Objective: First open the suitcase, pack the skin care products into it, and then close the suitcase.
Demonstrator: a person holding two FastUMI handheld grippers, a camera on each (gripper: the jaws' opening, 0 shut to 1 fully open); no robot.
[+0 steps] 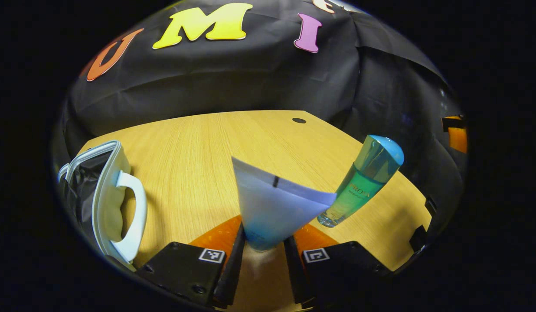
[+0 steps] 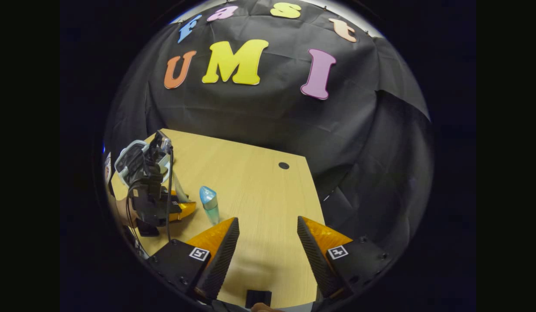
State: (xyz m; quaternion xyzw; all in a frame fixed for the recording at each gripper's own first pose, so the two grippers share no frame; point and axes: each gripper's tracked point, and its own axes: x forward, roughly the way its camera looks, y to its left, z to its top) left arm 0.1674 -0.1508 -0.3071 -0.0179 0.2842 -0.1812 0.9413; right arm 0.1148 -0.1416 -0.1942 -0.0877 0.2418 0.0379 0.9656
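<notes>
On the wooden bench (image 1: 198,143), left tongs (image 1: 263,249) are pinching the tube (image 1: 274,203); right tongs (image 2: 268,251) are gaping empty; swinging risks toppling the upright bottle (image 1: 363,182).

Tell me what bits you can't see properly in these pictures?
- Suitcase inside: left gripper view, cut off by the edge, dark.
- Tube cap end: hidden between the left hand-held gripper fingers.
- Bottle label: right gripper view, too small.
</notes>
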